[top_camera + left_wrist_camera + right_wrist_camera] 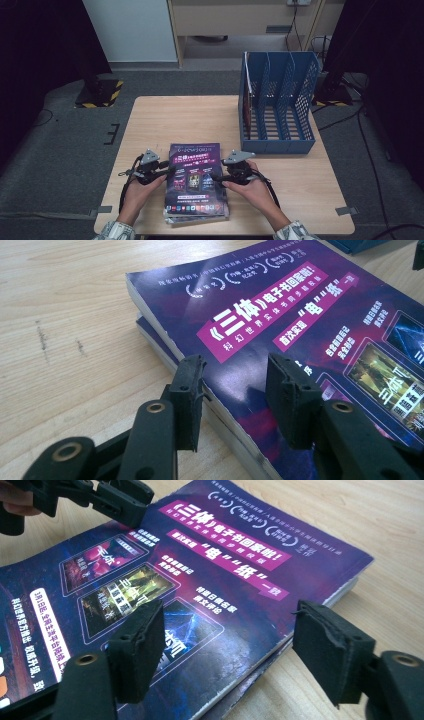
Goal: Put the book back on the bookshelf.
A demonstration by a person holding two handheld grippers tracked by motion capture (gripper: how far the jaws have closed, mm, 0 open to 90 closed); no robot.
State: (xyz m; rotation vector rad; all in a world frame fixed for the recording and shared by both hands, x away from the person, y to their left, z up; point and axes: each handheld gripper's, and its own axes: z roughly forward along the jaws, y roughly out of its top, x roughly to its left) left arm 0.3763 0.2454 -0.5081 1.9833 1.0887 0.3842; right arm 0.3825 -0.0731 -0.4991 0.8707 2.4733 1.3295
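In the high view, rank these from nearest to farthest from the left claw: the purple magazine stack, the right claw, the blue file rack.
1. Purple magazine stack: right beside the left claw, at its tips.
2. Right claw: across the stack, on its far edge.
3. Blue file rack: at the table's back right.

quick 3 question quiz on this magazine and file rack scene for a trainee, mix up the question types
1. True or false: the top magazine lies flat on another one beneath it.
2. Multiple choice: where does the blue file rack stand? A) at the table's far right, beyond the right gripper B) at the near left corner C) on the floor
3. Short answer: how do the jaws of the left gripper stand relative to the top magazine?

Key
1. True; a second spine edge shows under it in both gripper views.
2. A
3. They straddle its edge, one jaw over the cover and one outside by the table, with a gap between them, pads not pressing.
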